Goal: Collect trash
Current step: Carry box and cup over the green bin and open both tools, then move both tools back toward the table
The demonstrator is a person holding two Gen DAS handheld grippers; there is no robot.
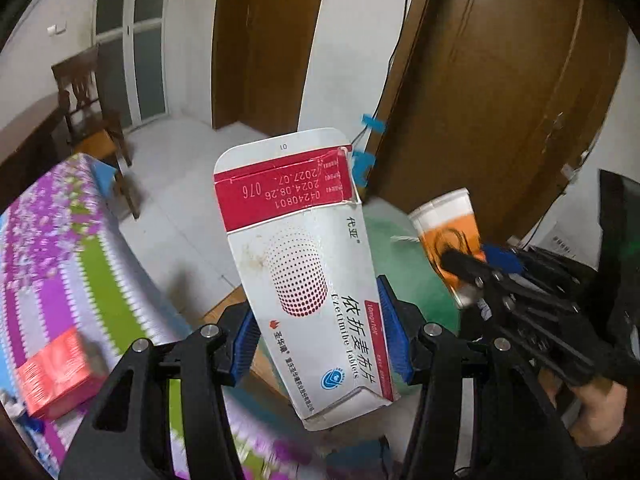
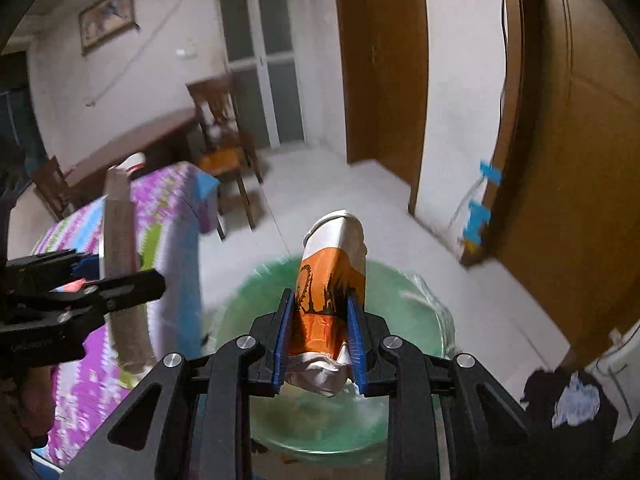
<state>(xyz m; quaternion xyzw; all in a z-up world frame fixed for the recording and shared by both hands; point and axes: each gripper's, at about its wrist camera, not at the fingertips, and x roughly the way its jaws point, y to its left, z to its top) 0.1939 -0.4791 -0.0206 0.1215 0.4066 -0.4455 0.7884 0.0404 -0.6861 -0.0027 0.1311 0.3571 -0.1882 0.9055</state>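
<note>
Blue-padded left hand-held gripper [image 1: 324, 344] clamps tablet box [image 1: 304, 256] upright | right hand-held gripper [image 2: 320, 340] squeezes cup [image 2: 332, 276]

Walls: white plaster [image 2: 460, 80], upper centre of frame; framed picture [image 2: 106, 18] at upper left.
Floor: pale tiles [image 2: 328, 196], centre.
Doors: brown wooden door [image 2: 580, 160] at right; glazed white-framed door [image 2: 262, 52] at top centre.
Furniture: dark wooden chair [image 2: 224, 136] centre left, just beside a dark wooden table [image 2: 132, 140]; patterned purple-green tablecloth [image 1: 60, 240] lower left.
Light: dim, even indoor lighting.
</note>
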